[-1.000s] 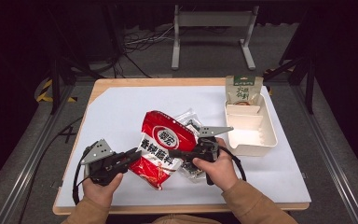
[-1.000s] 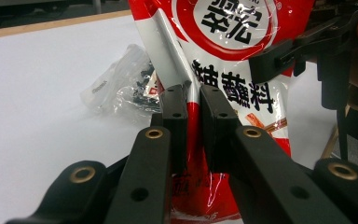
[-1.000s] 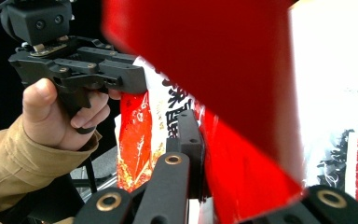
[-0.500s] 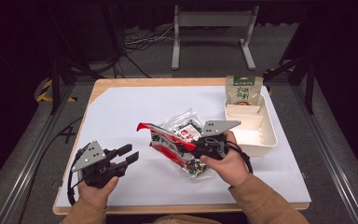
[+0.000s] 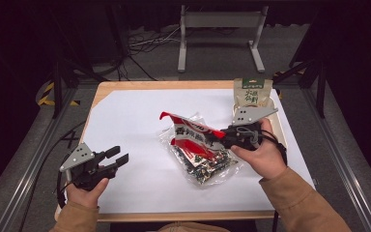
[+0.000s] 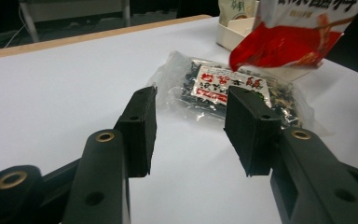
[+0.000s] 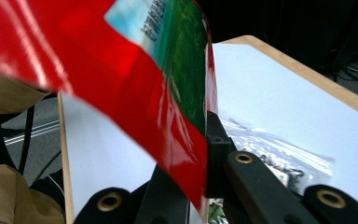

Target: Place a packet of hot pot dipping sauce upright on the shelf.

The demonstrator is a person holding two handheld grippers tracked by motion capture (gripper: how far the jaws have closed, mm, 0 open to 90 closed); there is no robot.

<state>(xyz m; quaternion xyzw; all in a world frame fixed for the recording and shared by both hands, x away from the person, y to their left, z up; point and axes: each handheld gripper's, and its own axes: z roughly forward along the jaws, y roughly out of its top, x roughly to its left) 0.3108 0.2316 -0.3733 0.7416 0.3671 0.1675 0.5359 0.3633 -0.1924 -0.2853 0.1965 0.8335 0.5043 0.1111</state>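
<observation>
in r gripper (image 5: 225,137) – red bag (image 5: 193,137)

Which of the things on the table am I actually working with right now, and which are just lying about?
In the job: red snack bag, clamped in the right gripper; clear packet of dark bits under it; left gripper, open.

Lying about: green-topped pouch, white tray.

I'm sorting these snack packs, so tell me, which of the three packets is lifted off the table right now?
The red packet, pinched in the right tongs. The clear packet lies flat; the green one stands in the tray.
</observation>
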